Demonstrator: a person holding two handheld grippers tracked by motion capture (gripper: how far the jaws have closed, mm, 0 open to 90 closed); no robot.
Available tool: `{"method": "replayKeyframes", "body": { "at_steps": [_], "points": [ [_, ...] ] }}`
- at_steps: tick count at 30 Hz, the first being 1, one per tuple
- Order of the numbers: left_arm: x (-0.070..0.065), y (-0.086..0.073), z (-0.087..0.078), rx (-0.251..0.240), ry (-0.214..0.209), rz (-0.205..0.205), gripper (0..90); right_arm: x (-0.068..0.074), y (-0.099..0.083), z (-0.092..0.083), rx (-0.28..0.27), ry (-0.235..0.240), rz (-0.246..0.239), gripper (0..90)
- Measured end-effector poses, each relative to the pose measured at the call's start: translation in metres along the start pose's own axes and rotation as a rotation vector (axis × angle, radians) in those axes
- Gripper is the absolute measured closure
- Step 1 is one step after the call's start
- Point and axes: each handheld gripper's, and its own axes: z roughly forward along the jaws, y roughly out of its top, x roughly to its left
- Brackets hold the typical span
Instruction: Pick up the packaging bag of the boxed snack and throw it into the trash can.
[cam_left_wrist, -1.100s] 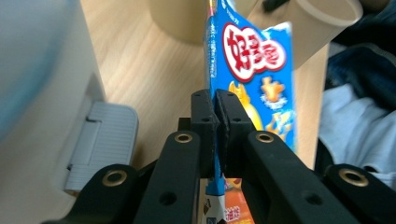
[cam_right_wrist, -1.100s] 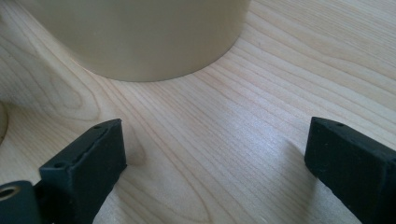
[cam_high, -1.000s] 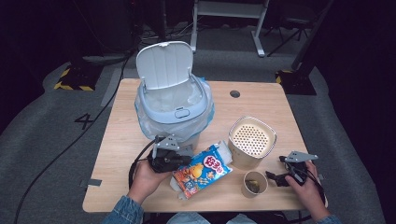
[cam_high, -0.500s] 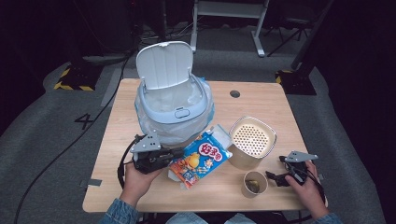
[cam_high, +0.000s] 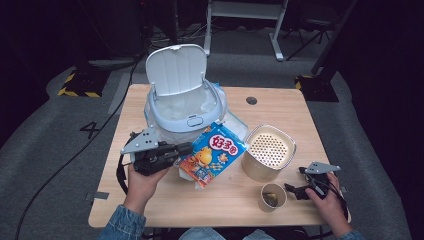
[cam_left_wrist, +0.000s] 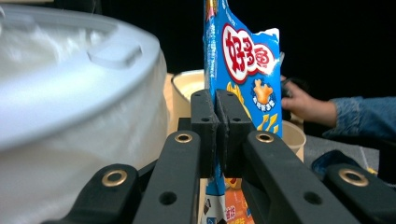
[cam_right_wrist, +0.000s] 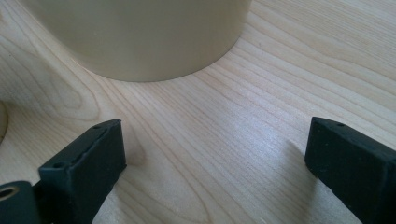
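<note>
The left gripper, held in the person's left hand, has its jaws pressed together on the edge of a blue snack bag — in the left gripper view the bag stands upright between the two black jaws, its red-and-white lettering facing the camera. From above, the bag hangs tilted, just in front of a white bin whose lid is swung up and back; a clear liner shows inside the bin. The bin's rounded wall takes up the left of the left gripper view. To the right of the bag stands a beige container with a perforated top, and nearer the person a small paper cup sits on the wooden surface. The right gripper, in the right hand, rests low at the surface just right of the cup. Its jaws are wide apart and hold nothing — bare wood lies between them, with the beige container's wall close ahead.
</note>
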Motion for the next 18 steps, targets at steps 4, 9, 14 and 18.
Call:
{"method": "replayKeyframes", "body": {
  "at_steps": [4,9,14,18],
  "points": [
    [0.008,0.017,-0.004,-0.032,-0.013,0.0,86.8,0.0,0.0,0.0,0.0,0.0,0.001,5.1],
    [0.015,0.038,-0.01,-0.055,-0.01,0.019,86.8,0.0,0.0,0.0,0.0,0.0,0.0,5.1],
    [0.018,0.055,-0.016,-0.082,0.003,0.041,86.8,0.0,0.0,0.0,0.0,0.0,0.0,5.1],
    [0.022,0.064,-0.019,-0.109,0.002,0.043,86.9,0.0,0.0,0.0,0.0,0.0,0.0,5.1]
  ]
}}
